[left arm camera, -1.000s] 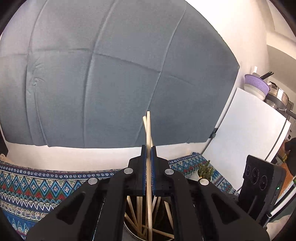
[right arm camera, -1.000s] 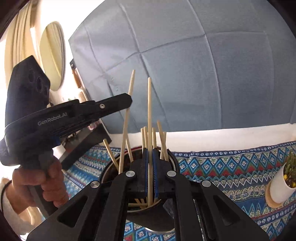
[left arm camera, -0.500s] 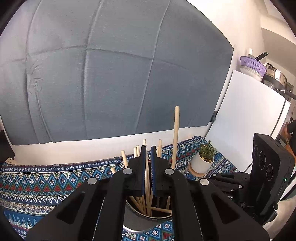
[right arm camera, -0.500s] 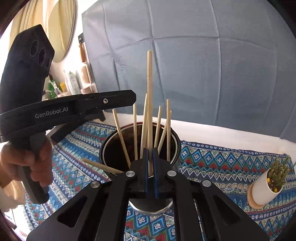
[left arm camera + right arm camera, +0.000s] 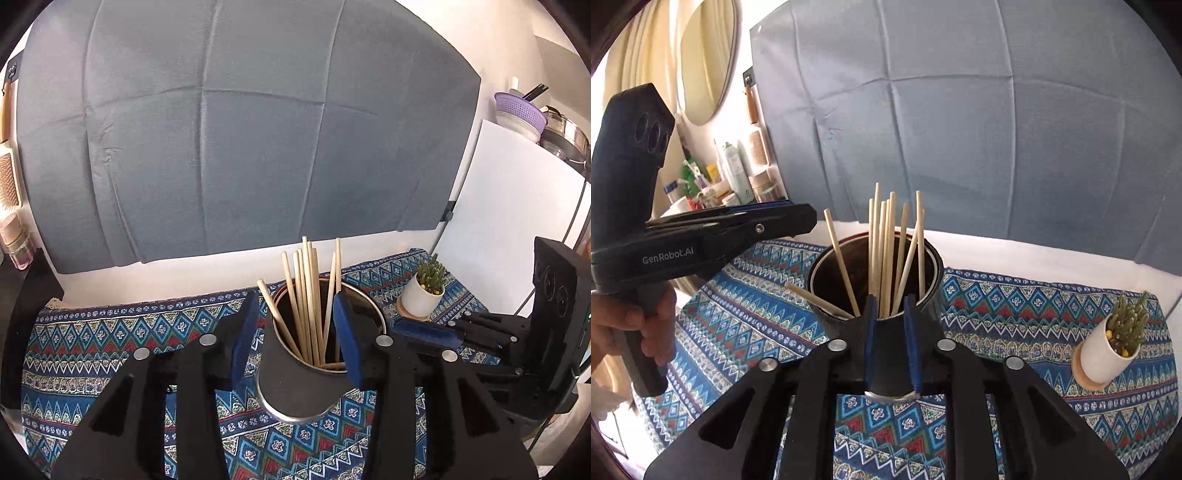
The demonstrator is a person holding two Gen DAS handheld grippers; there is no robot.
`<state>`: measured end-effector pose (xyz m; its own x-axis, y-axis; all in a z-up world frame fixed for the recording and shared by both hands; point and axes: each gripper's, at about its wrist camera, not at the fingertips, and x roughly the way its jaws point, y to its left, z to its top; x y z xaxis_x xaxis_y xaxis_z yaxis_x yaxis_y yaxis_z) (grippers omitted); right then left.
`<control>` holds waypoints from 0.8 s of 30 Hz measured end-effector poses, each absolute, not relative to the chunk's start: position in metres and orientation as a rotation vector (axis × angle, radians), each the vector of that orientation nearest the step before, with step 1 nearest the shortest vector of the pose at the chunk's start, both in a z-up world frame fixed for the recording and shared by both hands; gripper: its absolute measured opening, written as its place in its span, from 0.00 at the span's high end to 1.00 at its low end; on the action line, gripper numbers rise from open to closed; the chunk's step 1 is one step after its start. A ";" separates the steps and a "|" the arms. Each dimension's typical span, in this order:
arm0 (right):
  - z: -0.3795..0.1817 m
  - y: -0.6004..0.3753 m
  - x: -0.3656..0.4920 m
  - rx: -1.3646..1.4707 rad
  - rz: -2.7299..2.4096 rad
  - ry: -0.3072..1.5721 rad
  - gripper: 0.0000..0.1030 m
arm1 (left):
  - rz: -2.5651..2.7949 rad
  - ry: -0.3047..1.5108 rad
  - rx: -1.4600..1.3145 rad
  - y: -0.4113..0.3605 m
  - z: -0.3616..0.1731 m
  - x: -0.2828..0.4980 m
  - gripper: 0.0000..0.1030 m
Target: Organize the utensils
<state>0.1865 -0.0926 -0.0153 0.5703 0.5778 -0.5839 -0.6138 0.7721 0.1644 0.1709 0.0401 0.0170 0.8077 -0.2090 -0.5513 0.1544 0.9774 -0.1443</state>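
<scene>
Tools are hovering parted over the tabletop. Left tool [image 5: 297, 325], blue pads spread wide, is gripping nothing; right tool [image 5: 892, 334], fingers slightly apart, is likewise holding nothing. Chopsticks [image 5: 886, 254] are standing loosely in a dark metal cup [image 5: 291, 391] at 12 o'clock of both tools, on a patterned blue cloth [image 5: 1015, 321]. Potted cactus [image 5: 1115, 339] is sitting at 3 o'clock of the cup; grey backdrop [image 5: 221, 129] is hanging behind.
</scene>
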 end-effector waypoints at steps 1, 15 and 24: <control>-0.015 -0.095 0.184 -0.057 0.695 0.669 0.75 | -0.183 0.603 -0.090 0.040 0.016 0.168 0.45; -0.010 -0.144 0.139 0.075 0.555 0.815 0.17 | -0.055 0.718 -0.130 0.030 0.023 0.113 0.06; 0.008 -0.164 0.100 0.092 0.488 0.831 0.09 | 0.009 0.825 -0.198 0.025 0.022 0.069 0.06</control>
